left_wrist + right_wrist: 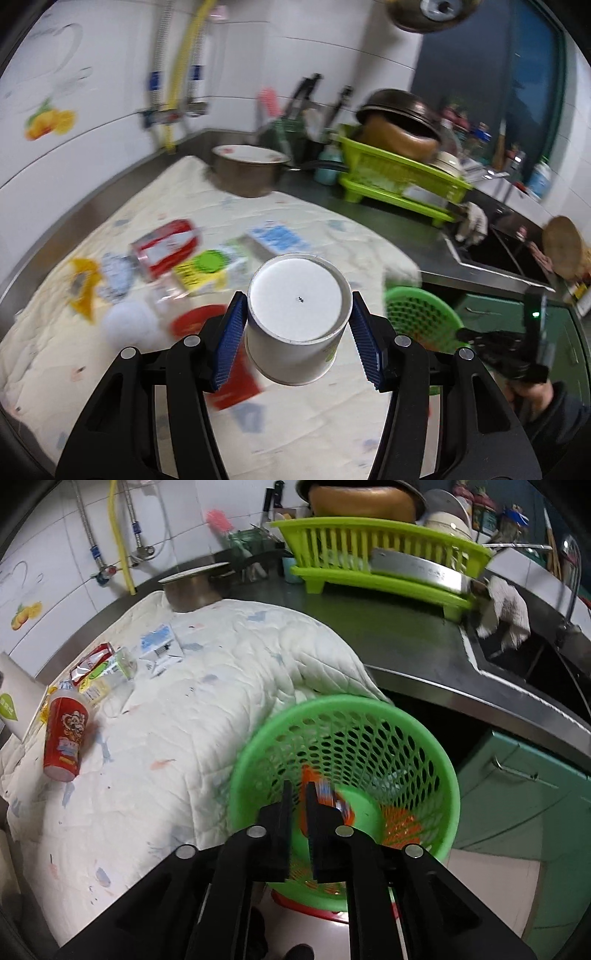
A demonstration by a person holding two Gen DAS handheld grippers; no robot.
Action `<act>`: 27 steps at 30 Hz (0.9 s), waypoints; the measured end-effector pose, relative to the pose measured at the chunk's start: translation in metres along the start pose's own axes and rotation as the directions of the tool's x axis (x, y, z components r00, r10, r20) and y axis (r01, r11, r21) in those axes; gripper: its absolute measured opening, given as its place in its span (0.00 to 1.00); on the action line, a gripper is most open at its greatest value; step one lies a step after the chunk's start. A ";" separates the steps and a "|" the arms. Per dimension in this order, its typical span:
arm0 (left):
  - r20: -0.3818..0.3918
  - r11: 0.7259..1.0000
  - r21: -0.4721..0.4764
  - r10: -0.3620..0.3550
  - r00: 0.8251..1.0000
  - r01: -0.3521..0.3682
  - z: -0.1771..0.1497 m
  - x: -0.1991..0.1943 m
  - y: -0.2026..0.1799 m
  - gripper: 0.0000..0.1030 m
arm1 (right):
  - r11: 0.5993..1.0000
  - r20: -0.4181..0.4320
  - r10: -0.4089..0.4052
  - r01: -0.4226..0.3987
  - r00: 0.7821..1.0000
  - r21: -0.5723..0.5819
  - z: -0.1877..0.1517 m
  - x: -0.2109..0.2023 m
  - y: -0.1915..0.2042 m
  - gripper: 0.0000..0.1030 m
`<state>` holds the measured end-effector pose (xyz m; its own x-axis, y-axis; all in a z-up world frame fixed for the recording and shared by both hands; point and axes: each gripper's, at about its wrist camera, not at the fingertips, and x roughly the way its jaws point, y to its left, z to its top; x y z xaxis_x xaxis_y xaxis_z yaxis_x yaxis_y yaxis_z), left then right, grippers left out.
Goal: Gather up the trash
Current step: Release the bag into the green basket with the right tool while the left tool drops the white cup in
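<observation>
My left gripper (pixel 297 328) is shut on a white paper cup (pixel 297 317), held bottom toward the camera above the white quilted cloth (pixel 325 424). Trash lies on the cloth beyond it: a red can (pixel 166 245), a yellow-green carton (pixel 210 267), a blue-white packet (pixel 277 238) and a red cup (pixel 66 738). My right gripper (pixel 298 805) hangs over the green mesh basket (pixel 436 771), its jaws almost together with nothing clearly between them. Orange and blue wrappers (pixel 328 797) lie inside the basket. The basket also shows in the left wrist view (pixel 421 314).
A steel pot (pixel 247 171) stands at the back of the cloth. A green dish rack (pixel 380 554) with pans sits on the steel counter (pixel 388 635). The sink (pixel 535 657) with a rag is at the right. Green cabinet doors (pixel 517 794) are below the counter.
</observation>
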<state>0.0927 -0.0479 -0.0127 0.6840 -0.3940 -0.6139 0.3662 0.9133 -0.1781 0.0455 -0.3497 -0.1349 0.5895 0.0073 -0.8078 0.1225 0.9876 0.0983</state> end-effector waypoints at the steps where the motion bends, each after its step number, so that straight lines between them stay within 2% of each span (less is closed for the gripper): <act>1: -0.005 1.000 0.012 -0.016 1.000 0.016 0.001 0.004 -0.009 0.54 | 1.000 -0.003 0.002 -0.002 1.000 0.001 -0.002 0.000 -0.002 0.17; 4: -0.024 0.997 0.041 -0.059 0.998 0.060 0.003 0.019 -0.034 0.54 | 1.000 0.001 -0.007 0.007 1.000 0.013 -0.006 -0.003 -0.008 0.21; 6: -0.045 0.994 0.050 -0.099 0.994 0.102 0.004 0.033 -0.052 0.54 | 1.000 0.013 -0.006 0.006 1.000 0.026 -0.007 -0.008 -0.013 0.28; 10: -0.090 0.985 0.068 -0.151 0.984 0.157 0.003 0.062 -0.083 0.54 | 0.999 0.053 -0.022 0.019 0.998 0.051 -0.007 -0.026 -0.026 0.36; 12: -0.122 0.979 0.080 -0.179 0.976 0.189 0.000 0.079 -0.102 0.54 | 0.998 0.073 -0.033 0.028 0.997 0.063 -0.008 -0.037 -0.033 0.42; 18: -0.212 0.957 0.093 -0.251 0.944 0.275 -0.013 0.125 -0.149 0.54 | 0.994 0.121 -0.059 0.048 0.991 0.095 -0.015 -0.068 -0.049 0.46; 25: -0.301 0.943 0.123 -0.263 0.917 0.311 -0.030 0.164 -0.192 0.55 | 0.988 0.153 -0.098 0.078 0.983 0.134 -0.027 -0.097 -0.068 0.50; 27: -0.317 0.943 0.128 -0.256 0.913 0.308 -0.034 0.171 -0.198 0.55 | 0.985 0.157 -0.107 0.084 0.982 0.150 -0.030 -0.103 -0.075 0.50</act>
<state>0.1157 -0.2932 -0.1089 0.3315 -0.5607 -0.7587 0.6367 0.7264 -0.2586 -0.0484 -0.4199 -0.0771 0.6911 -0.1234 -0.7121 0.2895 0.9501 0.1164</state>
